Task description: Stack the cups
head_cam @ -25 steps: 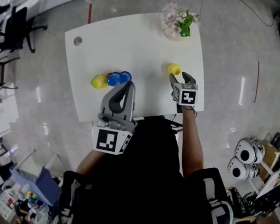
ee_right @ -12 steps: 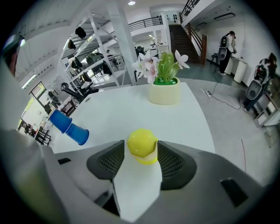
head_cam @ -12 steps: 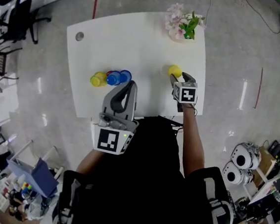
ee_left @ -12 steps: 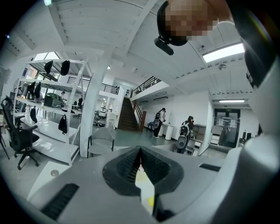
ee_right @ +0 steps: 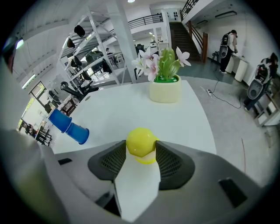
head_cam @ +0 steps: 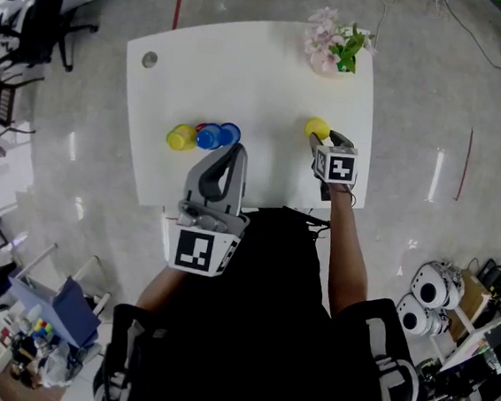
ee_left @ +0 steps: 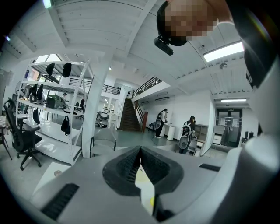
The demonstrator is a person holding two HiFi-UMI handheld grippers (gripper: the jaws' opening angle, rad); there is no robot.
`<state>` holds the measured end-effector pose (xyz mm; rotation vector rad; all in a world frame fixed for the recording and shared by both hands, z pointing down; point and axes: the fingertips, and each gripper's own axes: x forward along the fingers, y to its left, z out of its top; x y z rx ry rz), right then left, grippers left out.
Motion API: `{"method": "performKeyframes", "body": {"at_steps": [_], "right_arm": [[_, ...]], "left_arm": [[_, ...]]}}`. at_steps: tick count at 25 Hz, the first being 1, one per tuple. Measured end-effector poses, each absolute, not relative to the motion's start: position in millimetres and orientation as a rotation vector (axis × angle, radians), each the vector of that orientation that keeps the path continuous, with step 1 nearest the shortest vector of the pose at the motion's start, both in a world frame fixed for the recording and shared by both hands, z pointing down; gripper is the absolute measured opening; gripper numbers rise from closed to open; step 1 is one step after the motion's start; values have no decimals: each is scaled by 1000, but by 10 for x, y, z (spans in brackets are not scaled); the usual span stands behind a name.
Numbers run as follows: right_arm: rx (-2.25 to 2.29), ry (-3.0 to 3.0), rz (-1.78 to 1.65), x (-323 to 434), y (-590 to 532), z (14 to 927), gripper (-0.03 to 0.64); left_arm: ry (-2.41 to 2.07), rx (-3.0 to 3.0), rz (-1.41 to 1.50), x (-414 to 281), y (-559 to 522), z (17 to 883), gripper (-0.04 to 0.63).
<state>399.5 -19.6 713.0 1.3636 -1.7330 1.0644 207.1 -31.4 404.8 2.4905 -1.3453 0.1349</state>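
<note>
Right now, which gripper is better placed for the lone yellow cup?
Right: the right gripper has just been closing its jaws on the lone yellow cup between them. The left gripper, shut, hangs at the near edge of the table.

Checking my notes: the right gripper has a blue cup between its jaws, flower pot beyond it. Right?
No: the right gripper view shows a yellow cup between the jaws of the right gripper, which have just been closing. The flower pot does stand beyond it.
</note>
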Motion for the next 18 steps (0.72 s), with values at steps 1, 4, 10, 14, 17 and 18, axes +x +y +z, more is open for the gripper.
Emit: {"method": "performKeyframes", "body": {"at_steps": [1, 4, 10, 14, 17, 18], "right_arm": [[1364, -1734, 1062, 3986, -194, 7119, 229], [1367, -1735, 1055, 3942, -179, 7081, 229], [1373, -1740, 1036, 3782, -181, 6968, 229], [1378, -1750, 1024, 3628, -178, 6839, 229], [1382, -1756, 1004, 3491, -174, 6731, 229], [1382, -1760, 997, 3446, -168, 6690, 229]], "left_arm": [[-1347, 2493, 133, 2053, -308, 4037, 21], [-1352, 2496, 126, 1979, -275, 4010, 21], [-1363, 2490, 98, 1758, -242, 3978, 21], [-1369, 2492, 81, 1571, -210, 3942, 21], [-1375, 2487, 63, 1406, -178, 3921, 21], [-1377, 2486, 58, 1355, -161, 3914, 21]]}}
